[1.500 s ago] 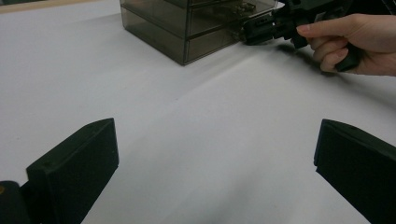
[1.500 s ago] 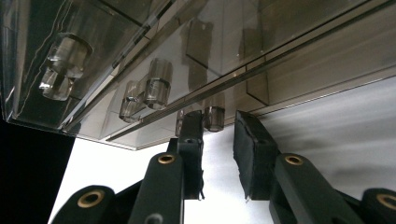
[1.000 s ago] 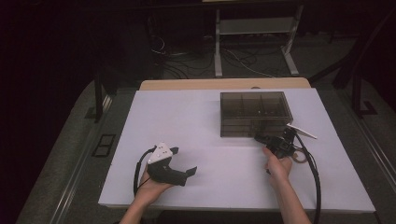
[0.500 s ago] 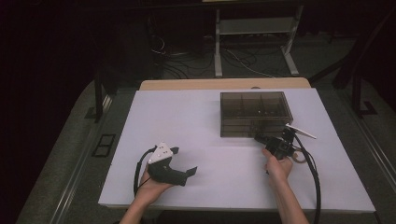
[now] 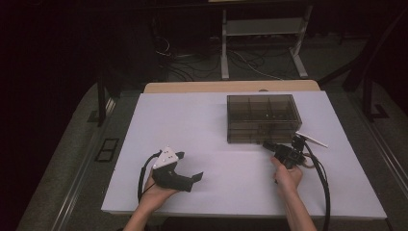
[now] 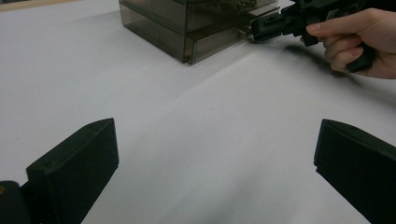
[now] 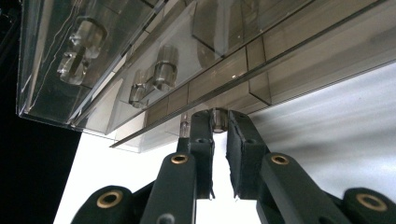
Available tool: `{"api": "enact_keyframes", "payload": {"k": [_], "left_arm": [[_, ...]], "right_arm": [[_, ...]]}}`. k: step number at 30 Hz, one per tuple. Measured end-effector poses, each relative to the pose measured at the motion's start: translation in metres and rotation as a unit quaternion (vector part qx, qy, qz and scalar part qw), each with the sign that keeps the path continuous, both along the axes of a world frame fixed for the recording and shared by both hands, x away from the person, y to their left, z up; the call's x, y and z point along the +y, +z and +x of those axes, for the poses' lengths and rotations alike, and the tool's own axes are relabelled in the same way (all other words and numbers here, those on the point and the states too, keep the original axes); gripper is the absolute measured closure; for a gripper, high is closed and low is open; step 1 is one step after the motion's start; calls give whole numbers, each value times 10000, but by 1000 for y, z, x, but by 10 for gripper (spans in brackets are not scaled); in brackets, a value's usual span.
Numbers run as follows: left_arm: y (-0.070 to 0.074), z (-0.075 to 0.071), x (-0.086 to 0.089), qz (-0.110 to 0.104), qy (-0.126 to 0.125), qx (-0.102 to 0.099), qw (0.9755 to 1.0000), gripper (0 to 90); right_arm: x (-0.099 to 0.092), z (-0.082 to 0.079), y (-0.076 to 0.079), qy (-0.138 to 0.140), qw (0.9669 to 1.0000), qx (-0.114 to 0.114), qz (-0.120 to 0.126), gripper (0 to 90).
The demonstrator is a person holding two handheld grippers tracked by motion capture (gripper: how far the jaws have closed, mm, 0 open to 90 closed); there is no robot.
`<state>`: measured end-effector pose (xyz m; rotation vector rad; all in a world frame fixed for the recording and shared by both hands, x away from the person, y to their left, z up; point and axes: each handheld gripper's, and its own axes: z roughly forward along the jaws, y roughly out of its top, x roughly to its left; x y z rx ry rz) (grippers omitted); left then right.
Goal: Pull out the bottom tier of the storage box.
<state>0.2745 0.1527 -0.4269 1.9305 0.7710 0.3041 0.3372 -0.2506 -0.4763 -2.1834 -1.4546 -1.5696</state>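
A smoky see-through drawer box (image 5: 262, 118) stands at the back right of the white table (image 5: 192, 125). My right gripper (image 5: 268, 144) reaches its front low down, held by a hand from the near side. In the right gripper view the gripper (image 7: 219, 125) is shut on a clear round knob (image 7: 218, 116) of the bottom drawer. Two more clear knobs (image 7: 161, 67) sit higher on the box front (image 7: 243, 42). My left gripper (image 5: 190, 166) rests at the front left, jaws wide apart and bare. In the left gripper view, this gripper (image 6: 215, 163) faces the box (image 6: 187, 23) and the right gripper (image 6: 261, 28).
A wooden strip (image 5: 231, 86) runs along the table's far edge. Behind it on the floor stand a white metal frame (image 5: 262, 33) and loose cables (image 5: 192, 62). A black cable (image 5: 320, 183) trails from the right gripper toward the near edge.
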Motion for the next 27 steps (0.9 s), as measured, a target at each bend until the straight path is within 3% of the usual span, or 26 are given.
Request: {"api": "enact_keyframes", "payload": {"k": [17, 27], "left_arm": [[-1, 0, -1, 12, -20, 9, 10000, 0], [-1, 0, -1, 13, -27, 6, 10000, 0]], "right_arm": [[0, -9, -1, -4, 10000, -58, 29, 796], [2, -15, 1, -90, 9999, 63, 34, 795]]}}
